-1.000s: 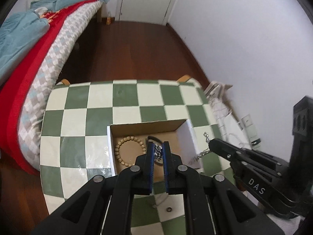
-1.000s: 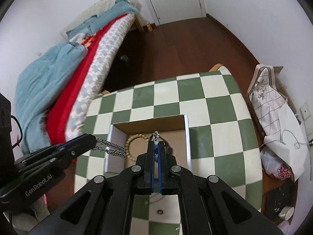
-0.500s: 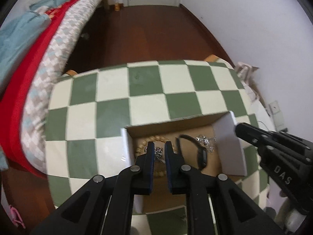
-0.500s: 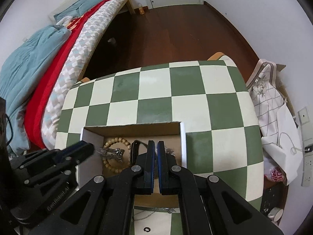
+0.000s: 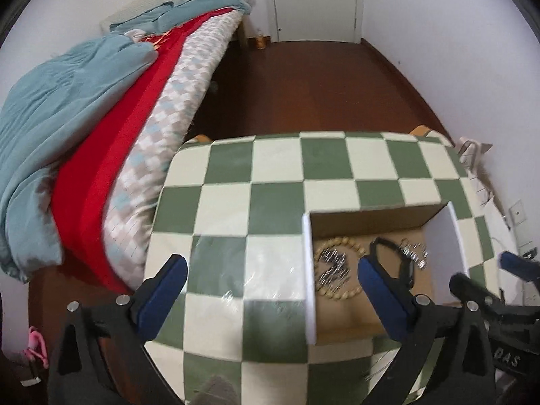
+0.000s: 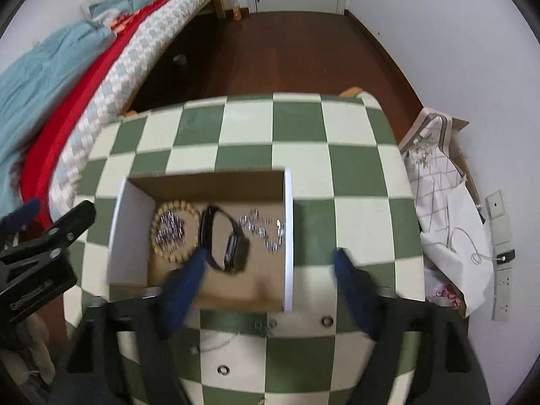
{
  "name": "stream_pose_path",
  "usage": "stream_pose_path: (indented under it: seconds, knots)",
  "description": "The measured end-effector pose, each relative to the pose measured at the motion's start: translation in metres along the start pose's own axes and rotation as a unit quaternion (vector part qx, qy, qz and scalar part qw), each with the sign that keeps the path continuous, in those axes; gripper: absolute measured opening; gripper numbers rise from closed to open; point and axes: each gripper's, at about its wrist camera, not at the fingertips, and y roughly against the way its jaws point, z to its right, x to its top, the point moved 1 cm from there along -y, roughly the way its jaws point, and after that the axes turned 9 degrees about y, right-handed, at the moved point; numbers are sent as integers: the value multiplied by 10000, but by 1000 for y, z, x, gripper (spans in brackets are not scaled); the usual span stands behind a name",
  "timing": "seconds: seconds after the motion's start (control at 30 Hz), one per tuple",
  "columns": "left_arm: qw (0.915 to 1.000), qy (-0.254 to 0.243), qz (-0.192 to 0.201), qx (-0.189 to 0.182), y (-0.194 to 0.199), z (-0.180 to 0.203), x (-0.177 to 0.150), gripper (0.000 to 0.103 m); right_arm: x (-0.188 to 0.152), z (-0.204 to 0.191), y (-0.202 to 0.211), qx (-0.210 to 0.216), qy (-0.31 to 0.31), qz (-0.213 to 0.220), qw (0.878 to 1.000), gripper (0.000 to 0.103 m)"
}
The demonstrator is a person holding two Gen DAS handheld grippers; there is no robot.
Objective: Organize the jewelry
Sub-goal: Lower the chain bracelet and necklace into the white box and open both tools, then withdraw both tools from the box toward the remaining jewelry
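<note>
An open cardboard box (image 6: 131, 233) (image 5: 307, 270) sits on the green-and-white checked table (image 6: 303, 128) (image 5: 236, 175). Inside lie a wooden bead bracelet (image 6: 158, 216) (image 5: 341, 241) with a silver chain (image 6: 170, 231) (image 5: 332, 266) heaped on it, a black watch (image 6: 233, 249) (image 5: 388, 248) and another silver chain (image 6: 265, 227) (image 5: 413, 253). My left gripper (image 5: 270, 270) is open and empty, above the box's left wall. My right gripper (image 6: 270, 263) is open and empty, above the box's right part. Small rings (image 6: 326, 320) (image 6: 222, 369) and a thin chain (image 6: 216, 341) lie on the table in front of the box.
A bed (image 5: 135, 118) with red and teal bedding stands left of the table. Wooden floor (image 5: 320, 84) and a white door (image 5: 314, 0) lie beyond. A checked bag (image 6: 435, 175) and white bag (image 6: 455, 253) sit against the right wall.
Both grippers have opened and let go of the silver chains, which now lie in the box. Both have pulled back and up; the left one moved left.
</note>
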Motion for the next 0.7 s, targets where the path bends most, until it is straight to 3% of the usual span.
stream_pose_path:
  seconds: [0.23, 0.7]
  knots:
    - [9997, -35, 47, 218, 9, -7, -23, 103, -24, -8, 4, -292, 66, -30, 9995, 103]
    - [9975, 172, 681, 6, 80, -18, -37, 103, -47, -9, 69, -476, -5, 514, 9975, 103]
